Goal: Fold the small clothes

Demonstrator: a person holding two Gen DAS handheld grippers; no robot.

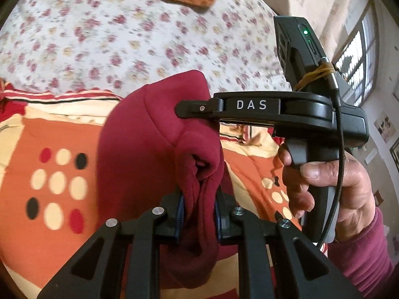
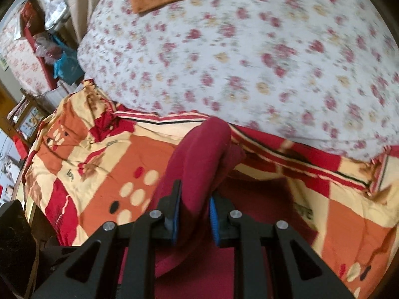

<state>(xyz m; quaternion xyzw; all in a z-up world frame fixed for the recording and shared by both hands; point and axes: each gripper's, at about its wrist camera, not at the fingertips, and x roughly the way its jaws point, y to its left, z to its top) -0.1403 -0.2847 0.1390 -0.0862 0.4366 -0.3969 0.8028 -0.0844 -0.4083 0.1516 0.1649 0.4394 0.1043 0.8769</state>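
Left gripper (image 1: 199, 214), at 6 o'clock in its view, clamps a bunched fold of the maroon fleece garment (image 1: 159, 134) above the orange patterned quilt (image 1: 49, 134). At 3 o'clock, a hand (image 1: 336, 186) holds the right gripper (image 2: 193, 211), likewise pinching maroon fleece between narrow blue pads.

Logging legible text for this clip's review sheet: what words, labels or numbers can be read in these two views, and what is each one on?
"DAS": white capitals on the black body of the right tool, seen from the left wrist view.
"love" (partly blurred, probably): small dark script on the patterned quilt, right wrist view.
Dark print on the quilt at the right: too blurred to read.
Wall pictures: too small to read.
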